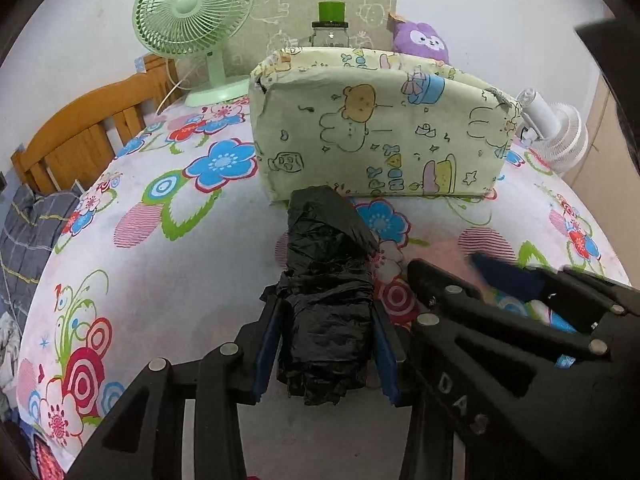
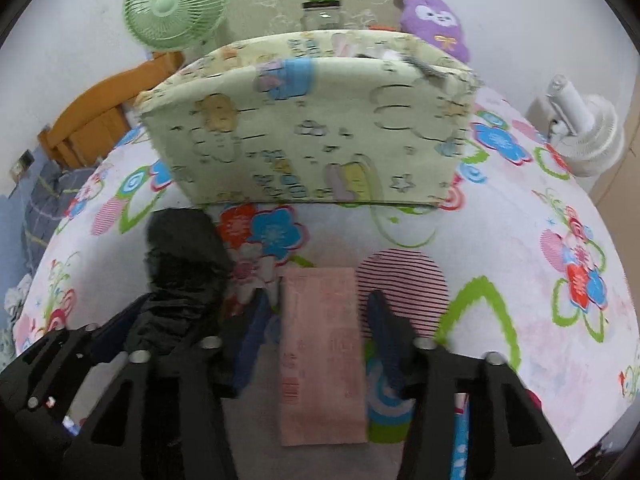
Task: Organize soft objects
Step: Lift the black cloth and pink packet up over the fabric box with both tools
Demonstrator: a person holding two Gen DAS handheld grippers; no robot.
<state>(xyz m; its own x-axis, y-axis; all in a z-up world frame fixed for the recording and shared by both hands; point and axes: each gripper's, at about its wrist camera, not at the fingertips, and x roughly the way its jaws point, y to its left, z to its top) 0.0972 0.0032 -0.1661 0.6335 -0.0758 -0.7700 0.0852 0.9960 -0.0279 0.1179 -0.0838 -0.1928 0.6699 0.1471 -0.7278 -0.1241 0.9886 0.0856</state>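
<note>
My left gripper (image 1: 325, 312) is shut on a roll of black plastic bags (image 1: 326, 280), which lies on the flowered cloth in front of the pale green cartoon-print fabric box (image 1: 380, 128). In the right wrist view the black roll (image 2: 180, 272) sits to the left. My right gripper (image 2: 320, 312) is open around a flat pink packet (image 2: 322, 352) that lies between its fingers; I see a gap on both sides. The fabric box (image 2: 312, 128) stands just beyond it. The right gripper (image 1: 500, 312) also shows in the left wrist view.
A green desk fan (image 1: 192, 28) stands at the back left, a white fan (image 1: 556, 132) at the right edge. A jar with a green lid (image 1: 331, 28) and a purple plush toy (image 1: 422, 42) stand behind the box. A wooden chair (image 1: 80, 128) is at the left.
</note>
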